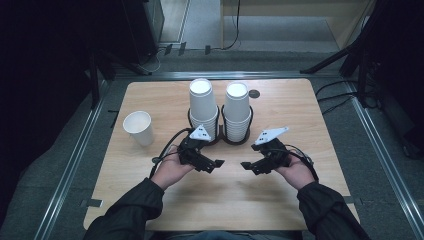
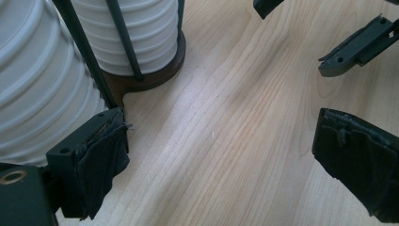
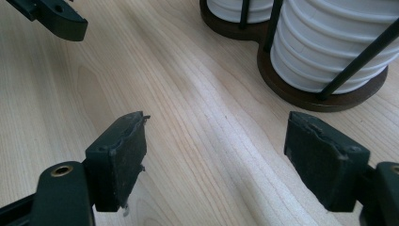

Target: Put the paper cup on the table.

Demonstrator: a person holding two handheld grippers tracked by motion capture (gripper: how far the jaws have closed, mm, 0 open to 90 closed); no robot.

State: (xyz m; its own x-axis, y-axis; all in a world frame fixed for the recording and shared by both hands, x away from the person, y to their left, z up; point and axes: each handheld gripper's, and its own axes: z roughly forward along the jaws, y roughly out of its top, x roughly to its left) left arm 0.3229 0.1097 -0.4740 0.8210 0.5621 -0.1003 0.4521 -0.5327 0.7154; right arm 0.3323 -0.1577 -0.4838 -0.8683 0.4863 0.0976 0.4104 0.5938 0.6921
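One cup (image 1: 138, 127) out at 9 o'clock; stacks (image 1: 220, 112) full. Left gripper (image 1: 216, 164), right gripper (image 1: 246, 165): jaws wide, empty. Next pick pending.

Left tool (image 2: 221, 160) jaws wide apart, nothing between, just bare desk (image 2: 226, 117). Cup stacks (image 2: 42, 94) in holder (image 2: 155, 70) just beside the left-hand jaw. Right tool (image 2: 357, 44) opposite.

A light wooden table (image 1: 150, 200) with rounded corners stands on grey carpet. A dark double cup holder (image 1: 220, 137) sits near its middle, holding two stacks of white paper cups. A single white paper cup (image 1: 138, 127) stands upright, apart, left of the holder. A small dark disc (image 1: 254, 93) lies behind the holder, toward the far edge.
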